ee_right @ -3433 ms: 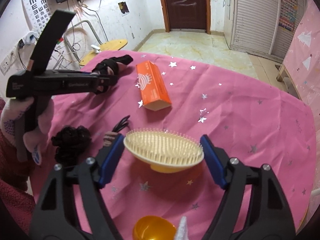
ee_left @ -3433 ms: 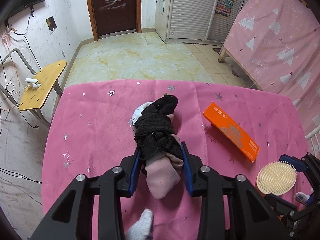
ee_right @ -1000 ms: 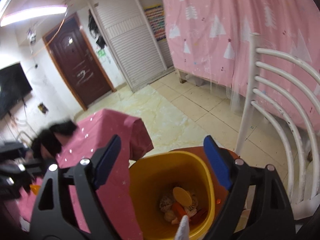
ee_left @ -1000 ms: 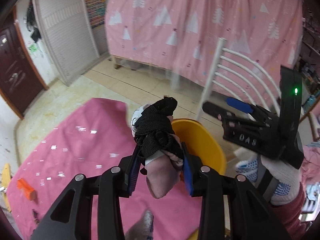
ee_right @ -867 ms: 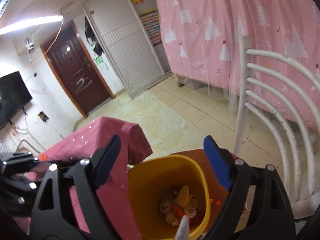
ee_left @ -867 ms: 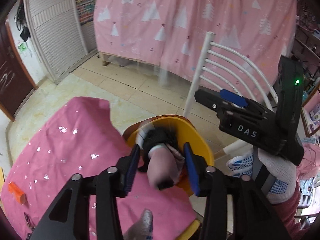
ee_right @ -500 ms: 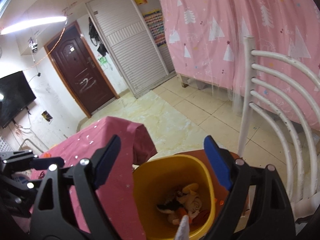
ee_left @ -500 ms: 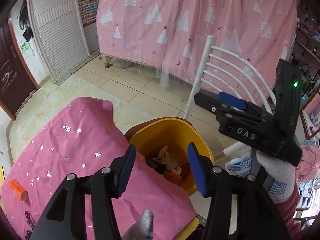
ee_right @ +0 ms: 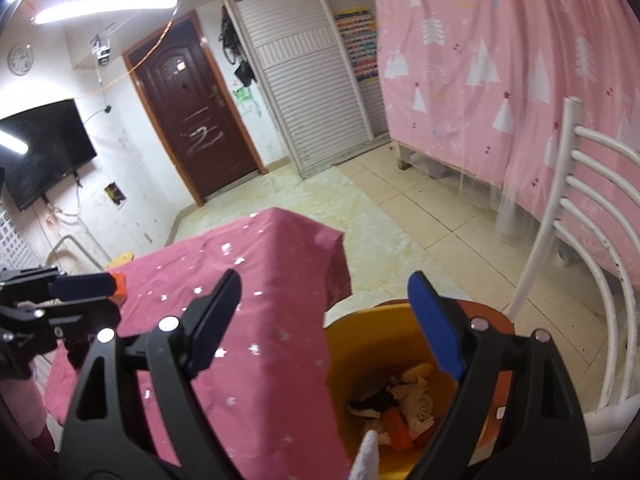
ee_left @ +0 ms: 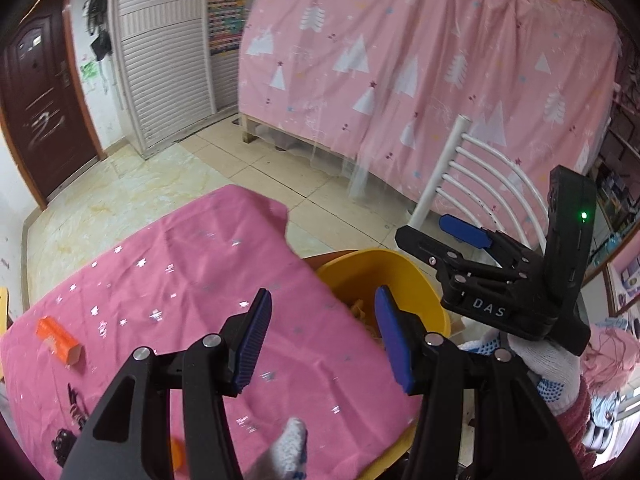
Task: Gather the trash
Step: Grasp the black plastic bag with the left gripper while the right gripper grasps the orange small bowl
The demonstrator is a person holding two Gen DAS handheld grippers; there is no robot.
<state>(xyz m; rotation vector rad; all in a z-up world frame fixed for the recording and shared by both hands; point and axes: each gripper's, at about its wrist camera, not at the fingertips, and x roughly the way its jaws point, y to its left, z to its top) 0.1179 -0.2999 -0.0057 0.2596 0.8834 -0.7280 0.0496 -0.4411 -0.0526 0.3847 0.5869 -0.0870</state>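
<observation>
A yellow bin (ee_right: 352, 344) stands beside the table corner, holding mixed trash (ee_right: 400, 404) with black, cream and orange pieces. It also shows in the left wrist view (ee_left: 384, 276). My left gripper (ee_left: 322, 332) is open and empty over the pink table edge next to the bin. My right gripper (ee_right: 324, 320) is open and empty above the bin. An orange box (ee_left: 60, 340) and small black items (ee_left: 68, 436) lie on the pink tablecloth (ee_left: 180, 280). The right gripper also shows in the left wrist view (ee_left: 480, 248).
A white chair (ee_right: 580, 240) stands right of the bin. A pink curtain (ee_left: 420, 60) hangs behind. Tiled floor (ee_right: 400, 220) lies beyond the table. A dark door (ee_right: 192, 120) and a TV (ee_right: 40, 156) are on the far walls.
My left gripper carried the black and pink cloth bundle from the table to the bin, opened and dropped it in. It now swings back left over the table. The right gripper stayed open.
</observation>
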